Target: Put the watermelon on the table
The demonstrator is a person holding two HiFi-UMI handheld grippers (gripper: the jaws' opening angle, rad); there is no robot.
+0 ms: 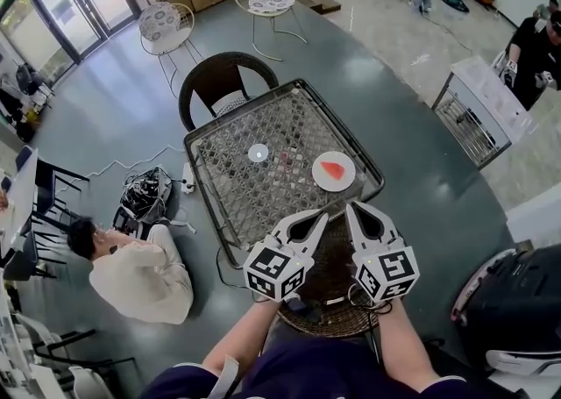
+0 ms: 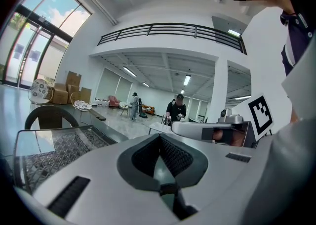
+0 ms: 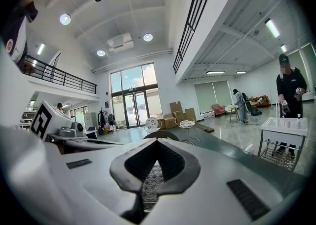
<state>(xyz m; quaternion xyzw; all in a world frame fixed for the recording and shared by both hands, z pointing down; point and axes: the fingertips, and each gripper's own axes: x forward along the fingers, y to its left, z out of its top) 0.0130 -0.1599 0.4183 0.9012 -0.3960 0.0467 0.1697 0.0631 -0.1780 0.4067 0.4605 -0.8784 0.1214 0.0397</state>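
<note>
A red watermelon slice [image 1: 333, 169] lies on a white plate [image 1: 321, 180] at the near right of the glass-topped wicker table [image 1: 200, 139]. Both grippers hover side by side just short of the table's near edge, pointing toward it. My left gripper [image 1: 323, 217] is shut with nothing between its jaws, and its closed tips [image 2: 159, 136] show against the room in the left gripper view. My right gripper [image 1: 351, 208] is shut and empty too, its tips [image 3: 157, 143] meeting over the table's weave. The slice is outside both gripper views.
A small round clear object [image 1: 258, 153] and a small red bit [image 1: 285, 158] sit mid-table. A dark wicker chair [image 1: 219, 78] stands at the far side, another seat [image 1: 331, 302] under the grippers. A person [image 1: 140, 273] sits on the floor at left, beside cables. A white cart [image 1: 480, 110] stands right.
</note>
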